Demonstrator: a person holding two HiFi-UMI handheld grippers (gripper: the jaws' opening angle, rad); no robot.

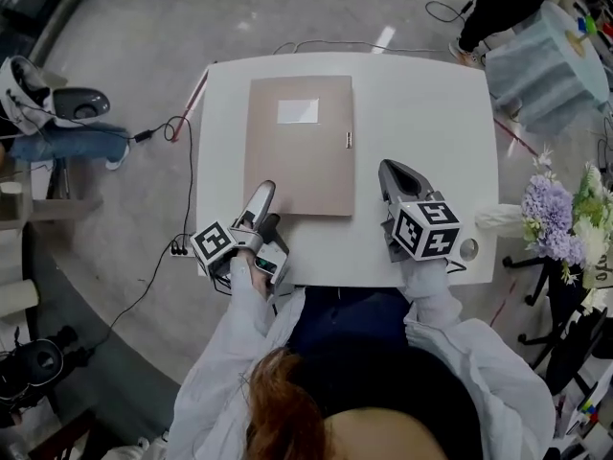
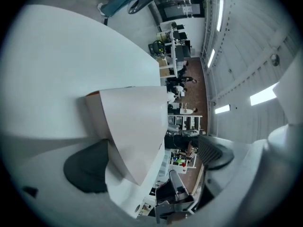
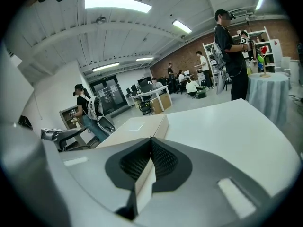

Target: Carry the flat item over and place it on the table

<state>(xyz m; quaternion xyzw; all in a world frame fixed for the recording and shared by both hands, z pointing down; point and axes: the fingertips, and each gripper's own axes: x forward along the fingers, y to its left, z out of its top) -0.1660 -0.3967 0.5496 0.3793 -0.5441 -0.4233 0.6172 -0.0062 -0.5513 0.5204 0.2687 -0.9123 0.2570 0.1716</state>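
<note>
Folder [image 1: 299, 151], brown and flat, lies on the white bench [image 1: 431, 103] with its long sides running away from the person. A white label [image 1: 298, 111] sits on its far half and a small metal clasp [image 1: 349, 140] on its right edge.

The left tool [image 1: 265, 204] is at the folder's near-left corner, and from the head view its pale finger overlaps that corner. In the left gripper view the jaws of this tool [image 2: 151, 161] stand wide apart. The folder's corner [image 2: 132, 131] reaches in between them, close against the smooth dark pad [image 2: 87, 167] on the bench side. The ribbed pad [image 2: 215, 152] opposite stands clear of the folder, so nothing is clamped.

The right tool [image 1: 389, 171] is just beside the folder's right edge, near the near-right corner, over bare bench. In the right gripper view its jaws [image 3: 151, 148] are drawn together to a narrow seam between the meshed pads. A thin pale strip shows in that seam, and I cannot tell what it is. The folder [image 3: 137, 126] lies just ahead and to the left of the tips, flat on the bench [image 3: 232, 126].

White sleeves [image 1: 249, 305] cover both of the person's arms.
</note>
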